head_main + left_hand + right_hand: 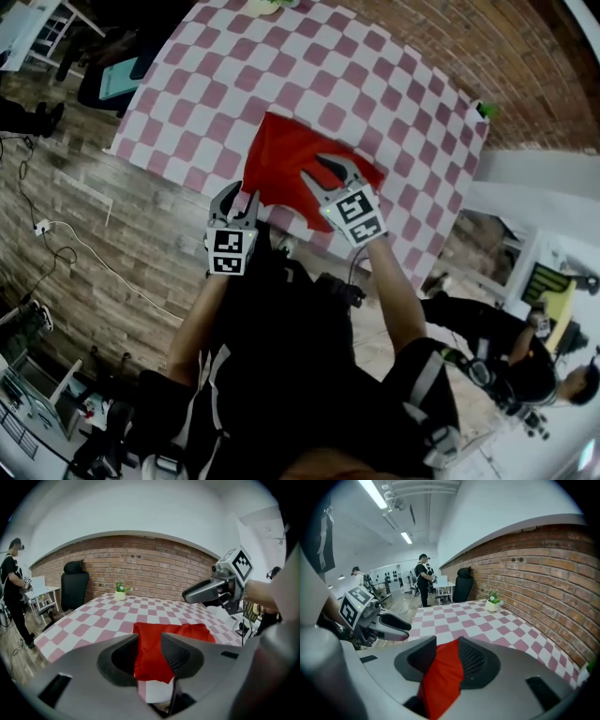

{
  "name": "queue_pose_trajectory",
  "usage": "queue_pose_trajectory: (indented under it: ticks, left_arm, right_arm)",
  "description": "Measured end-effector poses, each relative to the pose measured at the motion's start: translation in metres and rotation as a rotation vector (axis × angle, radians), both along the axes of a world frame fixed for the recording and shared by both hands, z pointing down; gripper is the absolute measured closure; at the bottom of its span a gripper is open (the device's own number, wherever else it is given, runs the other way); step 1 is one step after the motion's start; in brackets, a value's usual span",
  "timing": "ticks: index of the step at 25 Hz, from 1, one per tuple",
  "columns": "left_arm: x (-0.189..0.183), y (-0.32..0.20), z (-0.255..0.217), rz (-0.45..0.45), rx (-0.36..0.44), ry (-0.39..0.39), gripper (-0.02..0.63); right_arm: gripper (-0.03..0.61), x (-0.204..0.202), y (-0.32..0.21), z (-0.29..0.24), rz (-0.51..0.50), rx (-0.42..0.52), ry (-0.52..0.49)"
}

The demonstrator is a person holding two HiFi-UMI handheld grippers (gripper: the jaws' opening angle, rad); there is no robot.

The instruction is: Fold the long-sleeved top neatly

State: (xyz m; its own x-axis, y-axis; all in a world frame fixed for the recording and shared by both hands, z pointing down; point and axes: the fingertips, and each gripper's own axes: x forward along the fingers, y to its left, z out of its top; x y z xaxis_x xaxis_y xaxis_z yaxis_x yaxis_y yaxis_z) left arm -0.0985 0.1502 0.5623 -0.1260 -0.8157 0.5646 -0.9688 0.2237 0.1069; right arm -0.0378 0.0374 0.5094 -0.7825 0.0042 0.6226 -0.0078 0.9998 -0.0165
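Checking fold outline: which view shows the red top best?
Head view: nearly the whole red top on the checked table, outline mostly clear. Left gripper view shows it foreshortened beyond the jaws; right gripper view shows only a red strip between the jaws.

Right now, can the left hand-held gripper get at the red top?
Probably yes: the left hand-held gripper is at the near edge of the red top, jaws apart, nothing blocking.
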Motion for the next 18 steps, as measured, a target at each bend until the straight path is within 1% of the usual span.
queue_pose_trajectory:
  ticks: [3,7,13,15,18]
  left_arm:
    - [-0.012,-0.006,0.029,-0.002,-0.059,0.044,0.452]
    - [-0.021,-0.012,0.066,0.002,-0.132,0.105,0.419]
    - [-0.020,-0.018,0.107,0.020,-0.226,0.193,0.396]
    - [-0.017,-0.020,0.117,0.030,-0.245,0.218,0.391]
    - [-0.017,-0.022,0.129,0.022,-0.246,0.227,0.387]
  right_arm:
    - [0.439,-0.026,-0.009,0.024,-0.058,-0.001,0.065]
    - [0.430,-0.058,-0.022,0.054,-0.131,-0.010,0.158]
    - [0.428,-0.092,-0.049,0.096,-0.218,-0.016,0.278]
    - [0.428,-0.101,-0.059,0.107,-0.224,-0.030,0.307]
    - [0.428,-0.112,-0.069,0.123,-0.248,-0.044,0.354]
